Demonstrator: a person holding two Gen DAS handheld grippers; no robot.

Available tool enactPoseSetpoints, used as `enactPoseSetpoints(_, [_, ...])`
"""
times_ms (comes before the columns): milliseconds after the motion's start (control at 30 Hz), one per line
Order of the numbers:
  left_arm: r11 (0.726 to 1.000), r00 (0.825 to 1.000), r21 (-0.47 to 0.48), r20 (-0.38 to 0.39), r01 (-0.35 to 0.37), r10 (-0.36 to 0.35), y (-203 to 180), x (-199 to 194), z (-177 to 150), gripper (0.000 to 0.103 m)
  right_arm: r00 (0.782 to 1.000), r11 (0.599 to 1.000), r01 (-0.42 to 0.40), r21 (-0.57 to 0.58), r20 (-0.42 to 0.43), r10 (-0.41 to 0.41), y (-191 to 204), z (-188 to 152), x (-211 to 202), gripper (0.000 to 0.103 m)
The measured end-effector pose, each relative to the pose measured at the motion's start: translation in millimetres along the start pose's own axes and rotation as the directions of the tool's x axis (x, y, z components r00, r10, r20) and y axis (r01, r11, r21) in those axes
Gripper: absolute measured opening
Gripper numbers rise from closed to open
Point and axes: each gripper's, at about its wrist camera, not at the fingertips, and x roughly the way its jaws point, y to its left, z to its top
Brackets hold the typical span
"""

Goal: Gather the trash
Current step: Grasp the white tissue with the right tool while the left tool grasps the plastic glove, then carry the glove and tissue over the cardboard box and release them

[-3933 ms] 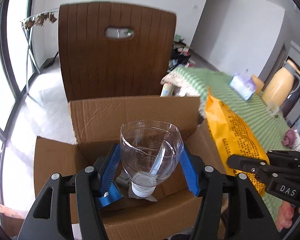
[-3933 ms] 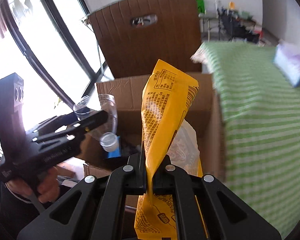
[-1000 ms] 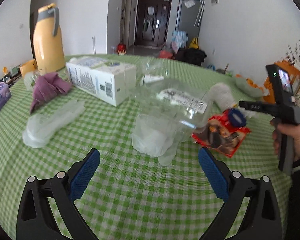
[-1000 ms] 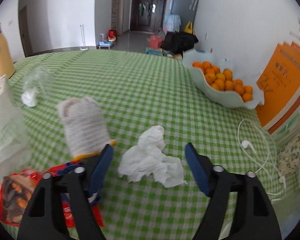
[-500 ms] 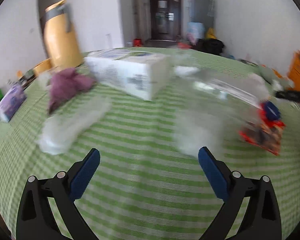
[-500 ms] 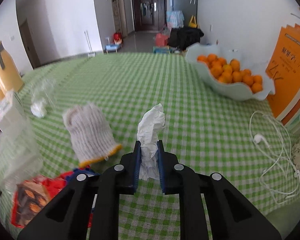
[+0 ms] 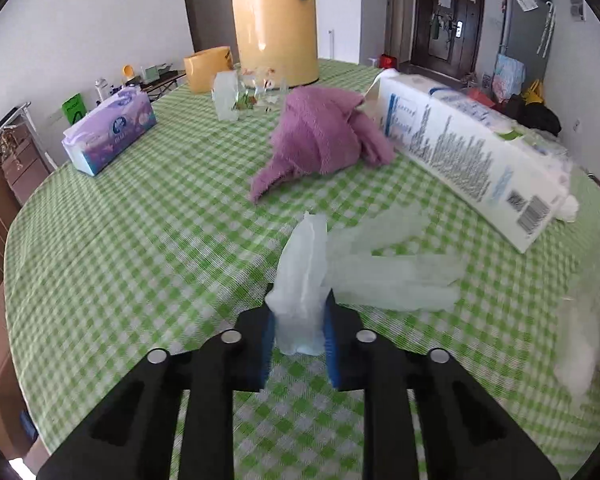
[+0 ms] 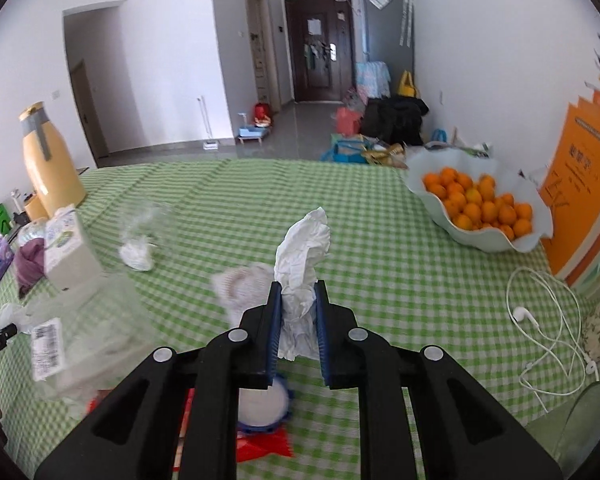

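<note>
On the green checked tablecloth (image 7: 140, 240) lies a translucent disposable glove (image 7: 384, 276). My left gripper (image 7: 298, 300) is closing, and its blue pads press on the glove's bunched cuff end. The glove's fingers still rest on the cloth to the right. In the right wrist view my right gripper (image 8: 297, 292) is shut on a crumpled white tissue (image 8: 304, 244), held upright above the table. Below it lie a knitted work glove (image 8: 240, 284), a blue-rimmed lid (image 8: 262, 404) and a red snack wrapper (image 8: 260, 446).
A white carton (image 7: 472, 160), purple cloth (image 7: 320, 136), tissue box (image 7: 108, 132) and yellow thermos (image 7: 276, 20) stand beyond the glove. Clear labelled packaging (image 8: 68, 332) lies left. A bowl of oranges (image 8: 480, 208), earphones (image 8: 540, 320) and an orange book (image 8: 580, 184) are right.
My left gripper swung left from the clear packaging to the translucent glove and closed on it. My right gripper closed on the tissue and lifted it off the cloth.
</note>
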Motion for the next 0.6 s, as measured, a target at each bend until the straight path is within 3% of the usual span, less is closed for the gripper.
enactPoseSetpoints(133, [0.997,0.995,-0.048,0.083,0.062,-0.058,21,-44,4,0.011,0.997,0.997,-0.039,-0.066,0.062,0.043,30,5,-24,0.016])
enactPoseSetpoints(300, [0.986,0.974,-0.127,0.212,0.104,-0.075,74,-109,-1,0.011,0.979,0.977,-0.116,-0.180,0.146,0.144,80,5,-63,0.016])
enactPoseSetpoints(500, [0.981,0.960,-0.191,0.280,0.046,0.009,150,-161,-30,0.010,0.953,0.934,-0.237,-0.266,0.123,0.277,168,-6,-84,0.016])
enactPoseSetpoints(600, [0.963,0.957,-0.269,0.286,0.021,0.059,206,-176,-48,0.010,0.929,0.881,-0.308,-0.359,0.086,0.360,235,-14,-91,0.016])
